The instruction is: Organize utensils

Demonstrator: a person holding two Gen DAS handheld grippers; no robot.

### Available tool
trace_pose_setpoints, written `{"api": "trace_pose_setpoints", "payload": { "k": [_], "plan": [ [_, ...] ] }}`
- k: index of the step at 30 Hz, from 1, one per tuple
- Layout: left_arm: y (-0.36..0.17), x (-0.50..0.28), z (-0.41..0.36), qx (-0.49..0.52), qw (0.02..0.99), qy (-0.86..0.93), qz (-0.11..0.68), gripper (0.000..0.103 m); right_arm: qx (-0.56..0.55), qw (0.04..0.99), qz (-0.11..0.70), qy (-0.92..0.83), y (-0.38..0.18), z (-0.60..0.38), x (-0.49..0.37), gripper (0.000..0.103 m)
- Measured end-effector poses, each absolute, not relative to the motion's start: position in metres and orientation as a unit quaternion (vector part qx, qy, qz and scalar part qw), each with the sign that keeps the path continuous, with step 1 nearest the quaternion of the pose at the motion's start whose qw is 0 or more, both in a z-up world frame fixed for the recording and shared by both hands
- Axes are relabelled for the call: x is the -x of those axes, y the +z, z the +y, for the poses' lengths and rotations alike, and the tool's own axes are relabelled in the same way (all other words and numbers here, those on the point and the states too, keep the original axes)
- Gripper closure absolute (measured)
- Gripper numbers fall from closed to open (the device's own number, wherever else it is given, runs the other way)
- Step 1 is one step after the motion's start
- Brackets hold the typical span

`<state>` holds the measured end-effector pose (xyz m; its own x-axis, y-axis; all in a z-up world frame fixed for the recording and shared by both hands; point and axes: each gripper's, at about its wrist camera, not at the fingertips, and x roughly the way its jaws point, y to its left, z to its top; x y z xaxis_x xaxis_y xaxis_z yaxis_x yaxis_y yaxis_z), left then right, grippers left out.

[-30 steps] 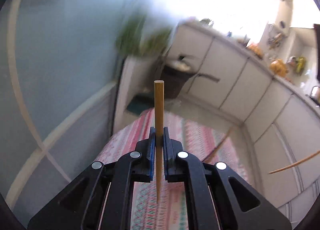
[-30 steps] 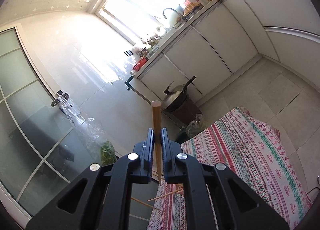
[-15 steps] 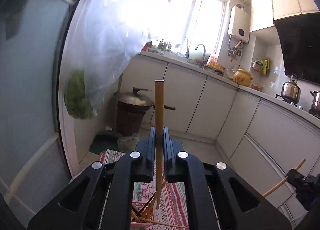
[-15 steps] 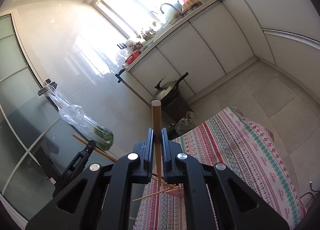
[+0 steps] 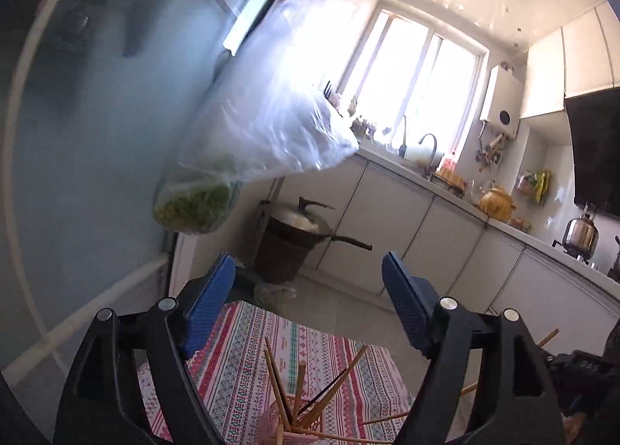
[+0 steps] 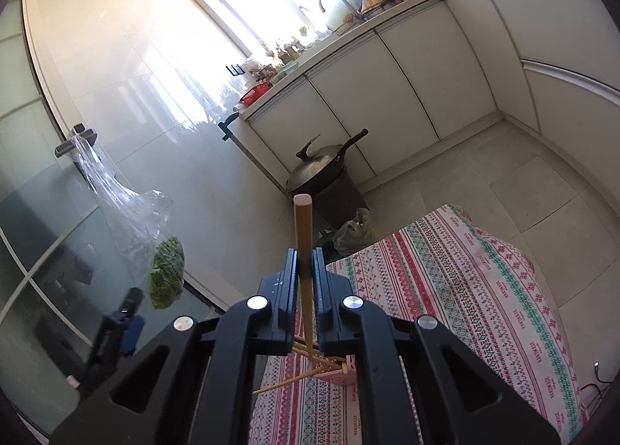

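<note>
Standing wide apart, the two blue pads of the left claw (image 5: pixel 308 305) have just been opening and nothing lies between them; the claw is released and sits above a pink holder (image 5: pixel 288 427) at the bottom edge of the left wrist view. That holder rests on a surface covered by a red, white and green patterned cloth (image 5: pixel 248 348). Roughly seven wooden chopsticks (image 5: pixel 277 387) can be counted in or across the holder there: several stand leaning outward and at least two lie nearly flat over its rim, though overlap makes an exact count uncertain. The right claw (image 6: pixel 305 270) is clenched on one further chopstick (image 6: pixel 303 228), which stands upright between the pads with its blunt end above them and its lower length running down past them toward the holder (image 6: pixel 341 371), seen in the right wrist view just beyond the claw's frame. One chopstick juts out of the holder to the left in that view. Off the surface, one lidded wok (image 6: pixel 321 166) sits on one dark bin by the white cupboards, and one clear plastic bag (image 6: pixel 128 212) with greens at its bottom hangs from a door handle. One yellow pot (image 5: pixel 496 204) stands on the kitchen counter.
</note>
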<state>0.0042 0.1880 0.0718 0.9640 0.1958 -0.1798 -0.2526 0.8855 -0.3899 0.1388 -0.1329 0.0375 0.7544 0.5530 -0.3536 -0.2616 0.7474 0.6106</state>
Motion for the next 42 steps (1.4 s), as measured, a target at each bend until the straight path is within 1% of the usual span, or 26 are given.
{"api": "trace_pose_setpoints", "payload": {
  "k": [3, 6, 12, 14, 16, 20, 25, 27, 28, 29, 30, 31, 34, 37, 38, 39, 40, 42],
  "plan": [
    [0.077, 0.01, 0.19, 0.183, 0.972, 0.136, 0.066, 0.032, -0.247, 0.903, 0.272, 0.221, 0.034, -0.109, -0.148, 0.095],
    [0.072, 0.011, 0.19, 0.164, 0.973, 0.145, 0.07, 0.032, -0.221, 0.909, 0.283, 0.212, 0.022, -0.083, -0.158, 0.095],
    [0.057, -0.002, 0.191, 0.163, 0.97, 0.146, 0.102, 0.032, -0.184, 0.918, 0.289, 0.202, -0.011, -0.043, -0.173, 0.095],
    [0.051, -0.004, 0.194, 0.162, 0.969, 0.15, 0.11, 0.032, -0.175, 0.918, 0.287, 0.209, -0.024, -0.03, -0.18, 0.092],
    [0.048, -0.009, 0.194, 0.162, 0.968, 0.151, 0.121, 0.032, -0.171, 0.916, 0.293, 0.214, -0.03, -0.023, -0.183, 0.092],
    [0.049, -0.008, 0.186, 0.15, 0.969, 0.145, 0.133, 0.032, -0.151, 0.924, 0.282, 0.212, -0.016, -0.025, -0.166, 0.091],
    [0.047, -0.015, 0.153, 0.12, 0.971, 0.126, 0.162, 0.032, -0.12, 0.938, 0.266, 0.189, 0.005, -0.041, -0.132, 0.09],
    [0.047, -0.012, 0.136, 0.108, 0.973, 0.118, 0.165, 0.031, -0.104, 0.945, 0.259, 0.17, 0.008, -0.05, -0.115, 0.083],
    [0.046, -0.009, 0.128, 0.1, 0.974, 0.116, 0.165, 0.028, -0.097, 0.949, 0.254, 0.162, 0.009, -0.054, -0.107, 0.073],
    [0.045, -0.006, 0.121, 0.094, 0.975, 0.116, 0.165, 0.026, -0.092, 0.953, 0.247, 0.151, 0.009, -0.059, -0.099, 0.068],
    [0.043, -0.002, 0.113, 0.088, 0.975, 0.119, 0.163, 0.021, -0.085, 0.956, 0.243, 0.138, 0.008, -0.064, -0.091, 0.067],
    [0.041, 0.002, 0.106, 0.083, 0.976, 0.12, 0.163, 0.02, -0.081, 0.958, 0.242, 0.13, 0.007, -0.069, -0.086, 0.067],
    [0.035, 0.01, 0.09, 0.074, 0.976, 0.116, 0.169, 0.019, -0.08, 0.96, 0.247, 0.108, 0.002, -0.085, -0.071, 0.066],
    [0.03, 0.016, 0.077, 0.065, 0.976, 0.115, 0.172, 0.014, -0.088, 0.959, 0.252, 0.09, -0.006, -0.102, -0.059, 0.052],
    [0.028, 0.018, 0.073, 0.062, 0.976, 0.115, 0.174, 0.013, -0.09, 0.96, 0.253, 0.083, -0.008, -0.106, -0.055, 0.051],
    [0.026, 0.02, 0.07, 0.06, 0.976, 0.115, 0.176, 0.011, -0.09, 0.96, 0.253, 0.079, -0.009, -0.11, -0.051, 0.05],
    [0.025, 0.021, 0.068, 0.059, 0.976, 0.115, 0.176, 0.008, -0.09, 0.96, 0.254, 0.075, -0.01, -0.113, -0.047, 0.048],
    [0.022, 0.026, 0.062, 0.054, 0.976, 0.117, 0.174, 0.007, -0.087, 0.961, 0.253, 0.065, -0.011, -0.117, -0.04, 0.043]
  ]
}}
